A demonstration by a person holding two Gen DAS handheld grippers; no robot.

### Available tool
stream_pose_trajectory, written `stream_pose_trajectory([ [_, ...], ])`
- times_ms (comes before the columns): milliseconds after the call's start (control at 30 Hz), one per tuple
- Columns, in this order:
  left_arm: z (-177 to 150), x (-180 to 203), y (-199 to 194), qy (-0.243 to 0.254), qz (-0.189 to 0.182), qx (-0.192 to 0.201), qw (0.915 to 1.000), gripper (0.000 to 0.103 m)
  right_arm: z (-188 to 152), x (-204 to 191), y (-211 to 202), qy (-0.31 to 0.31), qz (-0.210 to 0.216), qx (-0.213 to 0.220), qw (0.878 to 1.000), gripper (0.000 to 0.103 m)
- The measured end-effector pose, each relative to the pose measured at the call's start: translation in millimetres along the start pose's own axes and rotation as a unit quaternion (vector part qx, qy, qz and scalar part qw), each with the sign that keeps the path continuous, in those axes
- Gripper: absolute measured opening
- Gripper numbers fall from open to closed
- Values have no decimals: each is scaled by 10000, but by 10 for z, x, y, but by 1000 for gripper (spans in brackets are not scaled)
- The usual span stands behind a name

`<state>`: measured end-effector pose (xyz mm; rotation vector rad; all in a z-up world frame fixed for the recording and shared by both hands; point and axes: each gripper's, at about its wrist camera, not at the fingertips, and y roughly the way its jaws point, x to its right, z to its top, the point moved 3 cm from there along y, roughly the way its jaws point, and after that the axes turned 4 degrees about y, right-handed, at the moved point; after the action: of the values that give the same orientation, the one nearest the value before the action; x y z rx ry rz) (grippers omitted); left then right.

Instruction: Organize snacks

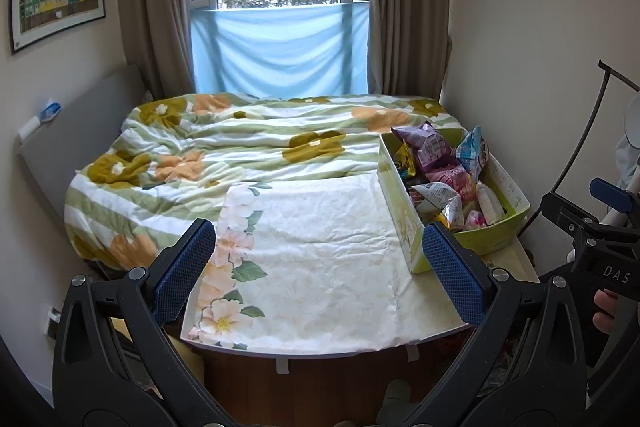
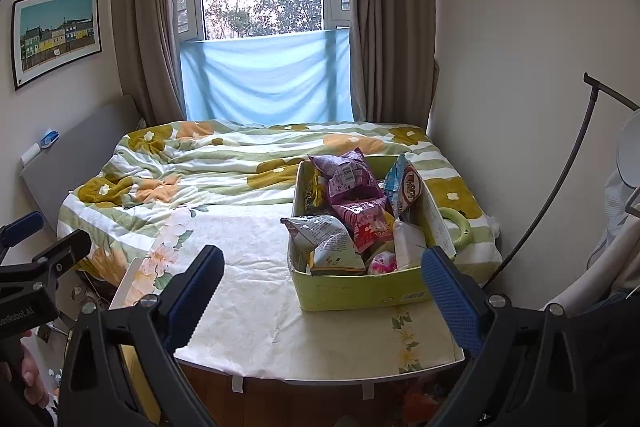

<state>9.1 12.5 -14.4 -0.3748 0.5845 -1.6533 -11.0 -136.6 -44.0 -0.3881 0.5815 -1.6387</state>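
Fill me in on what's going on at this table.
A person holds a gripper in each hand, and both are open and empty: the left gripper hangs over the bare flowered tablecloth, and the right gripper is near the front of the green box. The box sits on the right side of the table beside the bed and is piled with snack packets, a purple bag on top. Nothing has been taken out yet.

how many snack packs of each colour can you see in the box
purple pack: 1
blue pack: 1
yellow pack: 1
pink packs: 2
silver packs: 2
white pack: 1
total: 8 visible; more may hide underneath
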Motion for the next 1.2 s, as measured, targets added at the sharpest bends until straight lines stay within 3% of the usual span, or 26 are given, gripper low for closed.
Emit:
stream_pose_trajectory([
  [1200,95,171,24,34,15,82,10000,103,54,88,37,9,42,-30,10000,98],
])
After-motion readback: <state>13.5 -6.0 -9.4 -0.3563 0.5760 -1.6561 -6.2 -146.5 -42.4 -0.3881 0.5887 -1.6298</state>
